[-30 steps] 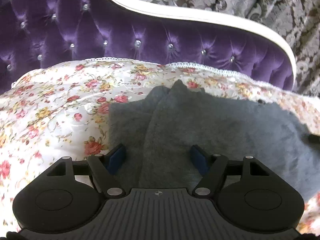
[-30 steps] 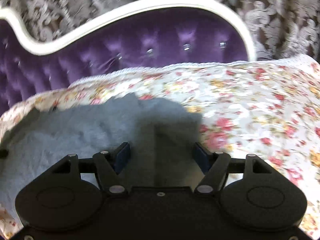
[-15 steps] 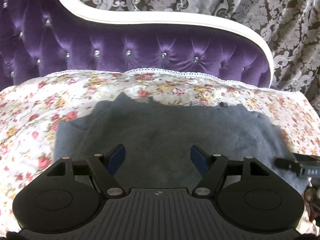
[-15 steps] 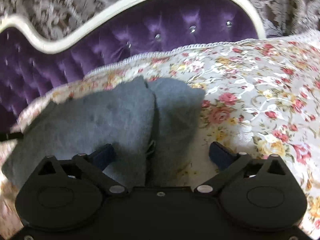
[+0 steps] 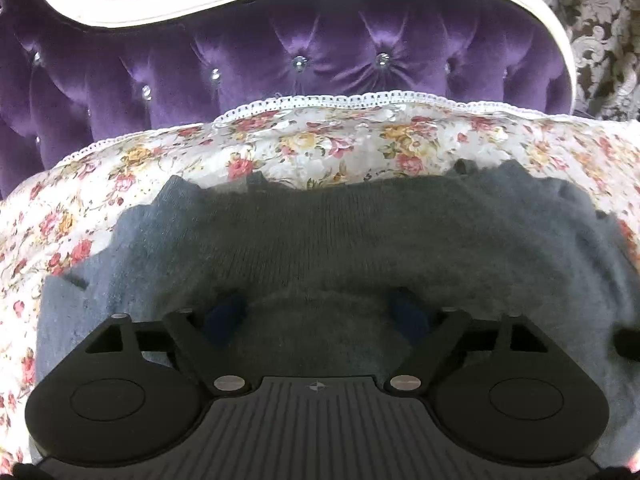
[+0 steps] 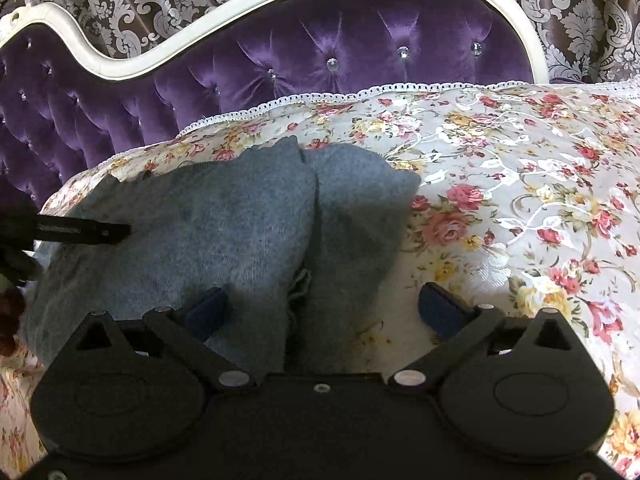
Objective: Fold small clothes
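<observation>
A purple tufted headboard [image 6: 360,40] with a white curved frame [image 6: 120,66] fills the upper frame. Behind it hangs a brown damask curtain [image 6: 140,4]. A floral bedspread [image 6: 520,168] with white lace edge covers the bed.

L fingertips [image 5: 224,314] sunk in grey knit [image 5: 360,240], blurred; knit cut off at 3 o'clock edge.

L gripper [image 5: 316,312]: black body w/ ridged gray top, small cross mark, 2 round black side discs, 2 big silver screws, small silver pins, dark blue pads [image 5: 224,312] | R gripper [image 6: 320,304]: same black shape, smooth dark top, 2 big silver screws, 1 small mid screw, blue pads [image 6: 438,308]
</observation>
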`<state>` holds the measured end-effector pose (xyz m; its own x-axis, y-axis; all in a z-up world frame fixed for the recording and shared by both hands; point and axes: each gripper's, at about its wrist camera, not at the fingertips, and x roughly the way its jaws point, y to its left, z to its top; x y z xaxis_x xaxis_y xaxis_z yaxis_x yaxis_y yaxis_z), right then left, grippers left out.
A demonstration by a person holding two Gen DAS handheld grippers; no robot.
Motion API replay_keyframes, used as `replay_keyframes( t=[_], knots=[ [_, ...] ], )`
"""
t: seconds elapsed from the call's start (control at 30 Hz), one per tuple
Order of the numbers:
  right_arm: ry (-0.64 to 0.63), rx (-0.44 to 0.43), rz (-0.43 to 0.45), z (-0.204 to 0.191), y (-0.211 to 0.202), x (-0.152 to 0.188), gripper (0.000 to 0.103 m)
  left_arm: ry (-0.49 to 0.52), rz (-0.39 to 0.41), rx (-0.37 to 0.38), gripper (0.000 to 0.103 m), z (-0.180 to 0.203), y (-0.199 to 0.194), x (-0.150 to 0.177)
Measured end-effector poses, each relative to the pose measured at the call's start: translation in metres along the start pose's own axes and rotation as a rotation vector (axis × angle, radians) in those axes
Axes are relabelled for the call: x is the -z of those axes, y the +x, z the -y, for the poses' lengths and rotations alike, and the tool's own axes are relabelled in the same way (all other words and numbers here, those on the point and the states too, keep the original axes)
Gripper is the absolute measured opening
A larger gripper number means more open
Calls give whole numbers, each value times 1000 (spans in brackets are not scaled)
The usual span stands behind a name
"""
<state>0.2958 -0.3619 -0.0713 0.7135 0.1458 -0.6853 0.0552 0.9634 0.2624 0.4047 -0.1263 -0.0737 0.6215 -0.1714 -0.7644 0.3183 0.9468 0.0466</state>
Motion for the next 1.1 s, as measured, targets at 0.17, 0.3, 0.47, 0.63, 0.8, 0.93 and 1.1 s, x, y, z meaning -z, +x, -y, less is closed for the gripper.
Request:
replay_keyframes(
  t=[0.17, 0.3, 0.47, 0.63, 0.8, 0.93, 1.1],
  knots=[
    [2, -23, -7, 4, -1, -1, 103, -4, -3, 1, 84, -1, 1, 2],
    [20, -37, -3, 7, -2, -1, 103, 2, -36, 12, 83, -1, 1, -6],
    [17, -38, -4, 6, -2, -1, 103, 8, -14, 19, 80, 0, -23, -3],
    [12, -41, -2, 7, -2, -1, 103, 70, 4, 76, 80, 10, -50, 30],
    [10, -53, -13, 8, -3, -3, 103, 62, 1, 96, 84, 9, -45, 46],
    [81, -143, -40, 26, -7, -10, 103, 46, -32, 111, 86, 7, -43, 40],
    [282, -325, -66, 59, -12, -9, 103, 42, -15, 114, 88, 7, -44, 46]
  ],
)
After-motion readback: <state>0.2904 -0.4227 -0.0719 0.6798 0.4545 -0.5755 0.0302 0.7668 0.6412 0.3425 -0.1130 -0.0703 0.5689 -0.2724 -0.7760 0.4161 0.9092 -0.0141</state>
